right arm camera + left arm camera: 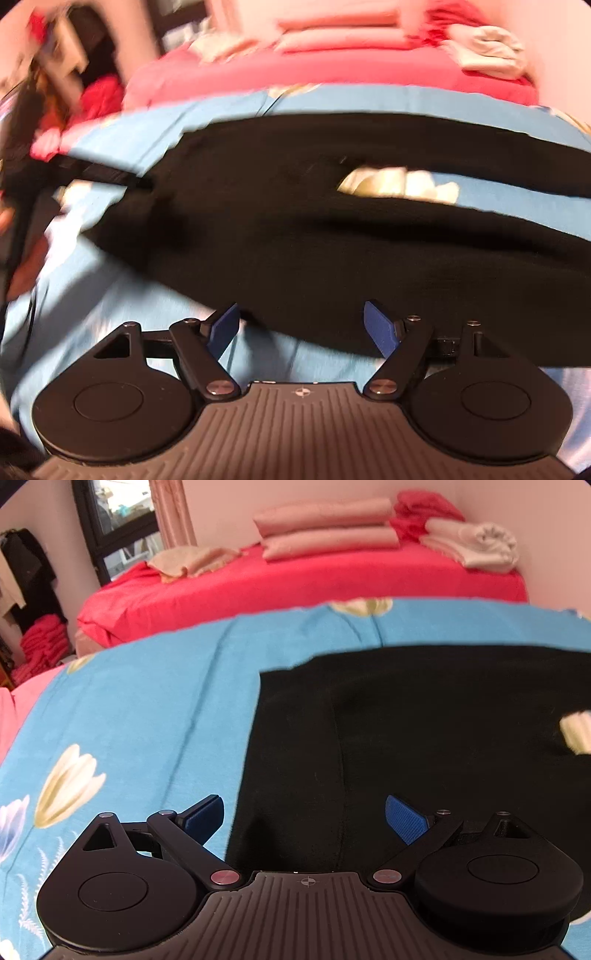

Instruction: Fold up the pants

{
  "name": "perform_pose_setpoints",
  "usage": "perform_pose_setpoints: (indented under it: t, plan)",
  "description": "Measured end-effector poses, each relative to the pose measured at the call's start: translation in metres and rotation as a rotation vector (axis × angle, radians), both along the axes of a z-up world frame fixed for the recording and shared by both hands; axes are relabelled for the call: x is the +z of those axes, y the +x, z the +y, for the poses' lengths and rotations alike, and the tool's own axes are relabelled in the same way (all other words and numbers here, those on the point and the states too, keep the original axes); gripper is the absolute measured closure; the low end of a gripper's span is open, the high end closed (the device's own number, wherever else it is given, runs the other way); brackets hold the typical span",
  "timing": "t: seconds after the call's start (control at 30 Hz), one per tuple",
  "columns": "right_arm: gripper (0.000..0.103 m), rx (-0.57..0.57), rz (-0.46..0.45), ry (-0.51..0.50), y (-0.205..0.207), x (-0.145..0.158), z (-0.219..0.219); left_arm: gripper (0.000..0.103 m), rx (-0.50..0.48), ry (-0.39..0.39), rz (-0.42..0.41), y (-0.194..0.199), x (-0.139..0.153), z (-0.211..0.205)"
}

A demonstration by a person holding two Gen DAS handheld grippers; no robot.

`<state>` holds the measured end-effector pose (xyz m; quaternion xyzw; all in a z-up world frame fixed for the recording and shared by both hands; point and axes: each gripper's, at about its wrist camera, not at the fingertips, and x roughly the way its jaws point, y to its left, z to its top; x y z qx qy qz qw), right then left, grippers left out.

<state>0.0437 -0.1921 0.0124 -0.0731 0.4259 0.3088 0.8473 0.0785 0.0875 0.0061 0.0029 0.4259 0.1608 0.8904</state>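
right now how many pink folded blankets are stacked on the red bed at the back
2. The upper pink blanket lies on the lower pink blanket, at the far side of the red bed against the wall. Other bundles sit beside them; more may be hidden behind.

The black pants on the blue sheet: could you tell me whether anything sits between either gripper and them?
Nothing visible does. The open left gripper and open right gripper both face the black pants directly, with only blue floral sheet alongside.

Bare blue sheet (147,709) lies open from 9 to 11 o'clock of the left gripper (304,819). The pants (424,738) fill 12 to 3 o'clock; the red bed (295,583) stands beyond.
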Motion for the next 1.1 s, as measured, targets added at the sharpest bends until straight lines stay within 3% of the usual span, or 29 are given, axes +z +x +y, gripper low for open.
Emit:
perform_pose_setpoints:
  t: [0.07, 0.23, 0.33, 0.4, 0.47, 0.6, 0.73, 0.8, 0.9, 1.03, 1.1]
  plan:
    - [0.024, 0.006, -0.006, -0.003, -0.004, 0.008, -0.009, 0.0, 0.008, -0.016, 0.042, 0.004, -0.014, 0.004]
    - [0.021, -0.17, -0.113, 0.058, 0.007, 0.016, -0.026, 0.0, 0.04, -0.082, 0.036, 0.004, -0.012, 0.015]
    - [0.021, -0.177, -0.027, 0.026, 0.016, -0.005, -0.026, 0.0, 0.041, -0.108, 0.031, 0.005, -0.004, 0.014]
    - [0.021, -0.119, -0.068, -0.011, 0.01, -0.007, -0.029, 0.0, 0.03, -0.12, 0.011, 0.003, 0.0, 0.011]
    - [0.021, -0.109, -0.053, -0.03, 0.004, 0.0, -0.034, 0.0, 0.019, -0.13, 0.006, 0.005, -0.003, 0.009]
    - [0.018, -0.226, -0.112, 0.045, 0.013, 0.014, -0.059, 0.0, 0.033, -0.138, 0.016, 0.012, -0.017, 0.008]
    - [0.02, -0.313, -0.067, -0.016, 0.032, -0.006, -0.069, 0.0, 0.026, -0.144, 0.011, 0.01, -0.018, 0.011]
    - [0.021, -0.291, -0.098, -0.014, 0.028, -0.007, -0.079, 0.0, 0.03, -0.155, 0.005, 0.008, -0.02, 0.014]
    - [0.021, -0.393, -0.113, -0.08, 0.03, -0.008, -0.095, 0.0, 0.034, -0.168, -0.003, 0.007, -0.021, 0.016]
    - [0.02, -0.478, -0.1, 0.063, 0.031, 0.005, -0.118, 0.0, 0.038, -0.157, 0.002, 0.009, -0.021, 0.014]
    - [0.018, -0.505, -0.143, 0.064, 0.034, 0.007, -0.115, 0.0, 0.038, -0.159, 0.003, 0.009, -0.021, 0.015]
